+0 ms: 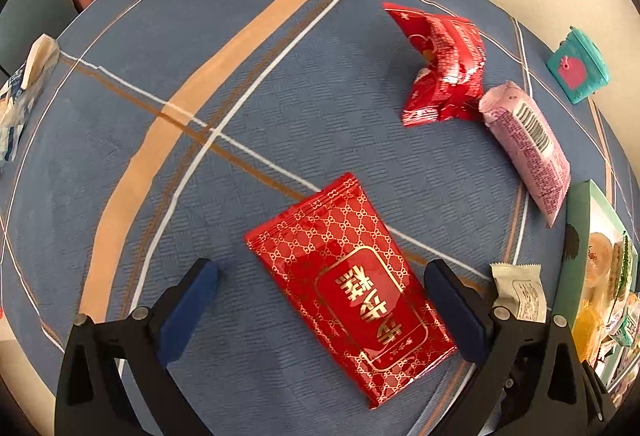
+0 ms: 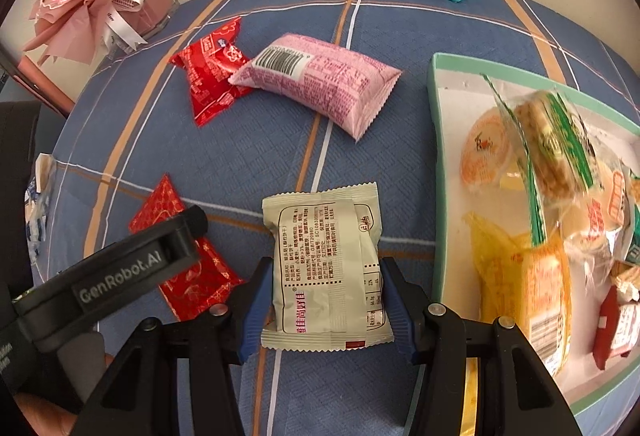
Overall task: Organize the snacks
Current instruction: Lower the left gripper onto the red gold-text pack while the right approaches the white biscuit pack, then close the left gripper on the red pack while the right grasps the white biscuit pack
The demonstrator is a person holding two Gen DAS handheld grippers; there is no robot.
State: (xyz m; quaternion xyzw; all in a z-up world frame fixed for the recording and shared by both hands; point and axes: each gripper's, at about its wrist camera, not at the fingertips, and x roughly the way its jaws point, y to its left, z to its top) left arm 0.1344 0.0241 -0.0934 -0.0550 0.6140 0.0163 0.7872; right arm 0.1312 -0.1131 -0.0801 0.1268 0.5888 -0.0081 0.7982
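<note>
Two grippers busy: right gripper [image 2: 326, 300] is clamped on the cream biscuit packet [image 2: 326, 268], just beside the green-rimmed snack box [image 2: 434, 140]; carry it over the rim, then let go. Left gripper [image 1: 320, 300] gapes over the red-gold packet [image 1: 348, 284]; centre before closing.

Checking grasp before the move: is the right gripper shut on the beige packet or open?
Shut on it. In the right wrist view the right gripper has both blue pads against the sides of the beige snack packet, no gap showing.
</note>
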